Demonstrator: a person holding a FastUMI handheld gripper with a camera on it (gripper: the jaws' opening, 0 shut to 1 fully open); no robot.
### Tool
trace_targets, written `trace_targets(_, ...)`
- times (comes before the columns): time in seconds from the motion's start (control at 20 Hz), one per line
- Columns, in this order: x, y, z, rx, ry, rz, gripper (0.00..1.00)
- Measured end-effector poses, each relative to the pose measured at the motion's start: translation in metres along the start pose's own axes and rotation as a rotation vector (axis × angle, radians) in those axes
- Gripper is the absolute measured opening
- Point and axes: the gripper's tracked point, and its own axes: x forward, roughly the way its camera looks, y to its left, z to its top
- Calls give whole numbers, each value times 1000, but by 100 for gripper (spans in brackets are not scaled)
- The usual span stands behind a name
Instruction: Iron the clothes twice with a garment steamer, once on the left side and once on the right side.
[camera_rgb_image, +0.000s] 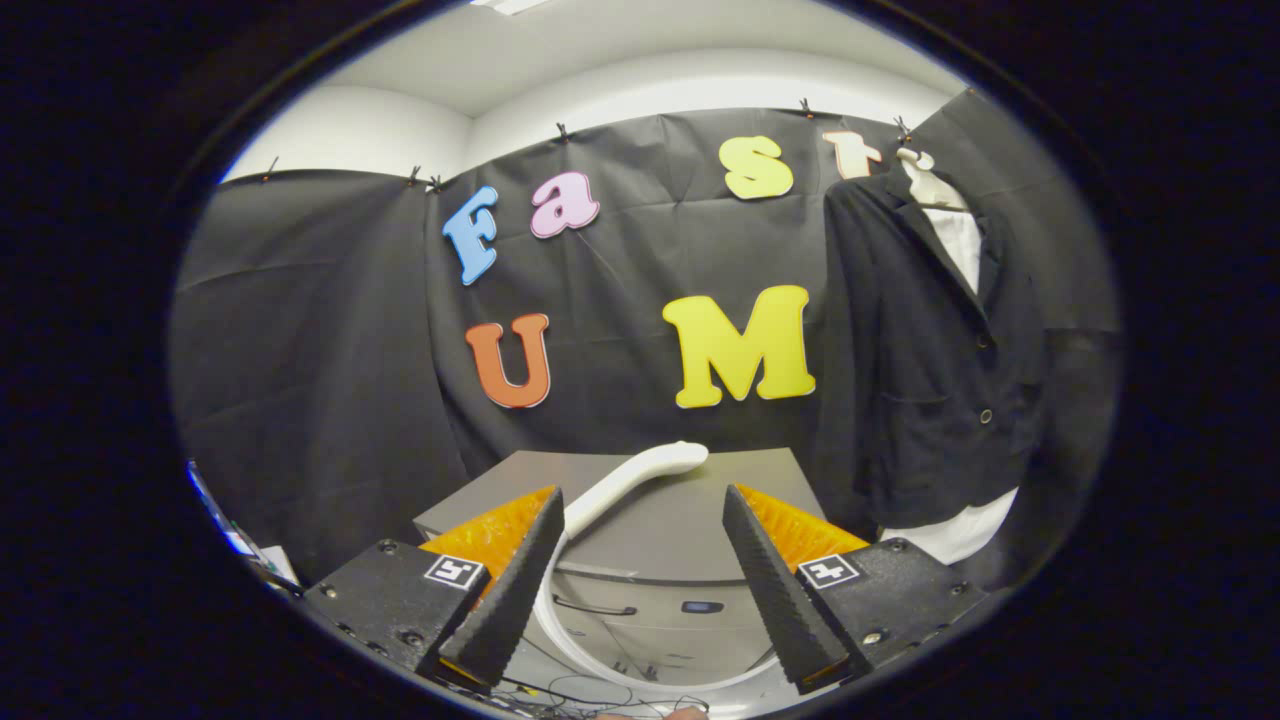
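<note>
Black cloth hangs across the back of the booth, with pale wall and ceiling above it. We take the grey cabinet-like bench (660, 520) as our landmark: it stands low in front of the cloth, with a drawer handle showing on its front.

On top of the bench lies the white, curved plastic garment steamer (640, 470), its rounded end toward the back edge and its body running forward and to the left. A white hose (560, 625) loops down from it in front of the bench. To the right of the bench, and reaching well above it, a dark buttoned jacket (925, 340) hangs over a white shirt (950, 225) on a hanger against the cloth.

Our tongs (640, 590) are spread wide and hold nothing. Their fingers sit in front of the bench, and the near end of the steamer passes close by the left finger, though we cannot tell whether they touch.

We judge that the ironing has not begun and that the step in hand is reaching for the steamer. The next move calls for bringing the tongs forward so that the steamer's handle lies squarely between the fingers, closing firmly, then lifting it clear of the bench with slack in the hose and carrying it right to the jacket's first side.
</note>
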Motion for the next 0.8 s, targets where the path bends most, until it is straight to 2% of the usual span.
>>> trace_targets(0.35,96,39,-13,46,204,-12,99)
trace_targets(0.5,145,35,-29,29,310,-73,99)
trace_targets(0.8,206,24,-68,127,500,-134,96)
